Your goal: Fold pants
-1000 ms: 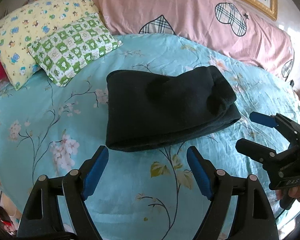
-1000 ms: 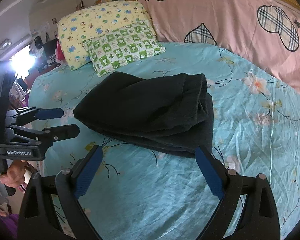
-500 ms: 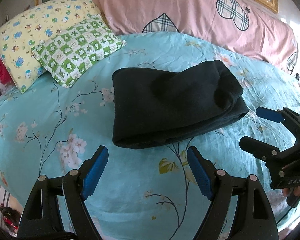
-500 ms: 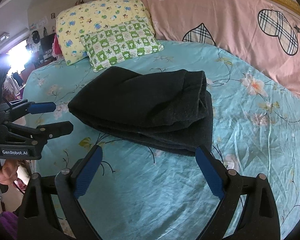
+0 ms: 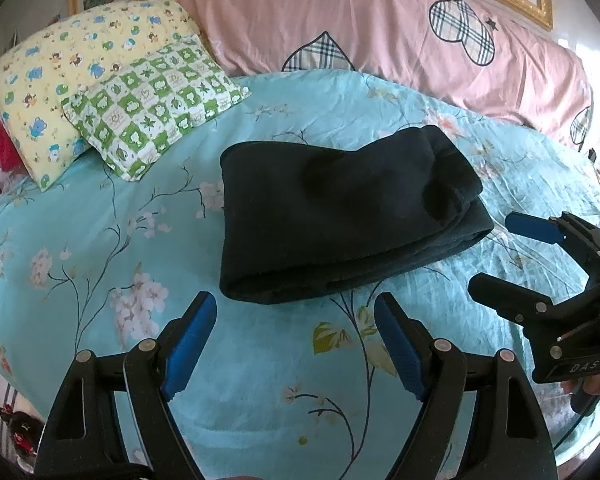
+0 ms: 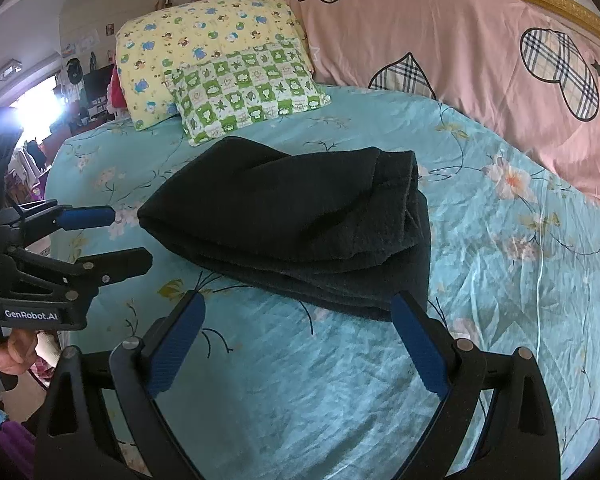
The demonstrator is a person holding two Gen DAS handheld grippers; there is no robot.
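Observation:
Black pants [image 5: 340, 216] [image 6: 292, 220] lie folded into a thick rectangular bundle on the turquoise flowered bed sheet [image 5: 100, 240]. My left gripper [image 5: 296, 300] is open and empty, just short of the bundle's near edge. In the left wrist view the right gripper [image 5: 496, 252] shows at the right, open beside the bundle's right end. My right gripper [image 6: 296, 304] is open with nothing between its blue pads, its right fingertip overlapping the bundle's near corner in view. The left gripper [image 6: 128, 236] shows at the left of the right wrist view, open, held by a hand.
A green checked pillow [image 5: 152, 104] leans on a yellow cartoon pillow [image 5: 60, 76] at the back left. A long pink pillow with plaid hearts [image 5: 380, 32] runs along the headboard. The bed's near edge drops off at the lower left, with room clutter beyond [image 6: 40, 120].
Both grippers have drawn back slightly from the folded pants, which lie still. Both stayed open.

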